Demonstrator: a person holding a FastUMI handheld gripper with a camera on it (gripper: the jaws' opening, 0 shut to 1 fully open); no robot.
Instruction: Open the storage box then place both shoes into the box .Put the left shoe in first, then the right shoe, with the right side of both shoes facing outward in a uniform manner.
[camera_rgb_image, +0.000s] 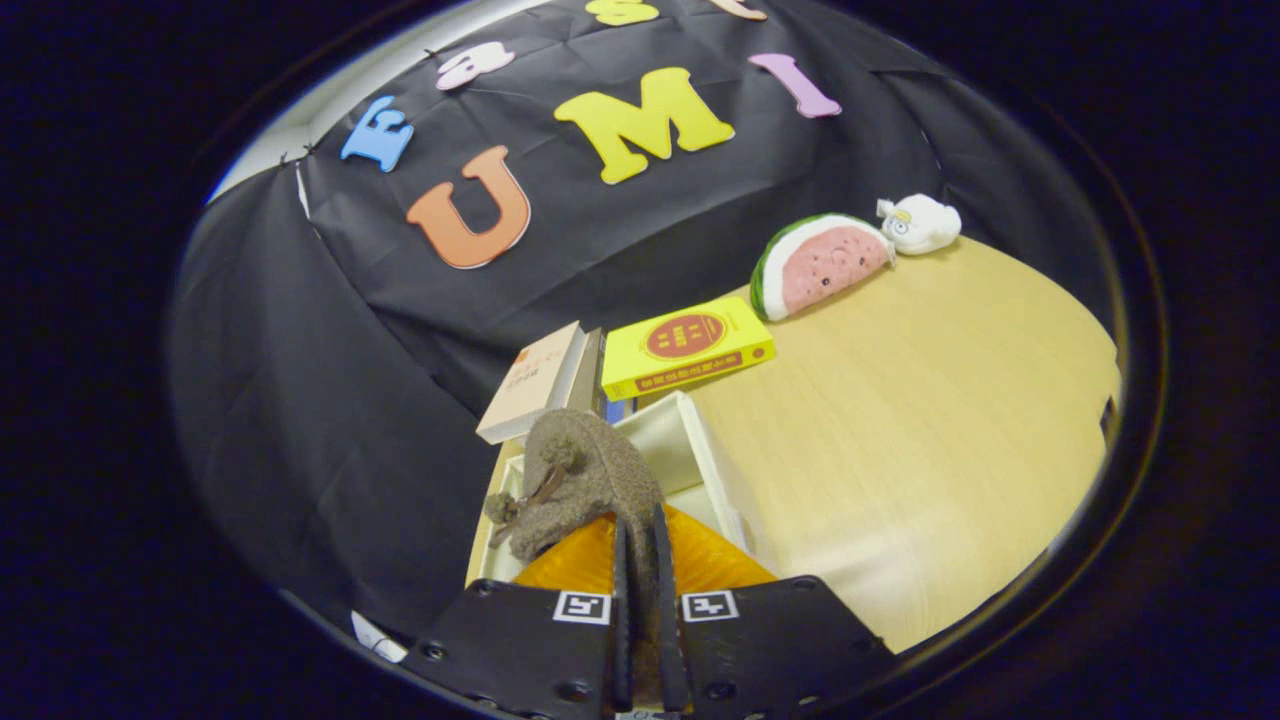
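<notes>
While the hand-held gripper (640, 560) is pinching down to a narrow gap, its two fingers (620, 600) are pressing from either side on the edge of a fuzzy brown shoe (585, 480), so the shoe is being held. The shoe's long axis is running away from the fingers, slanting up and slightly left; which end is toe and which is heel I cannot tell. A small dark tie or pompom is hanging off its left flank.

Just beneath and ahead of the fingers, the white storage box (700, 450) is standing open, its pale walls framing the shoe on the right and far sides. The shoe is hovering over the box's opening, and whether it is touching the bottom I cannot tell. An orange surface (710, 560) is showing directly under the fingers.

Beyond the box, a beige book (530, 385) is lying just left of a yellow book (685, 345). Farther ahead to the right, on the wooden desk (920, 430), a watermelon-slice plush (820, 262) is resting beside a small white plush toy (920, 222).
</notes>
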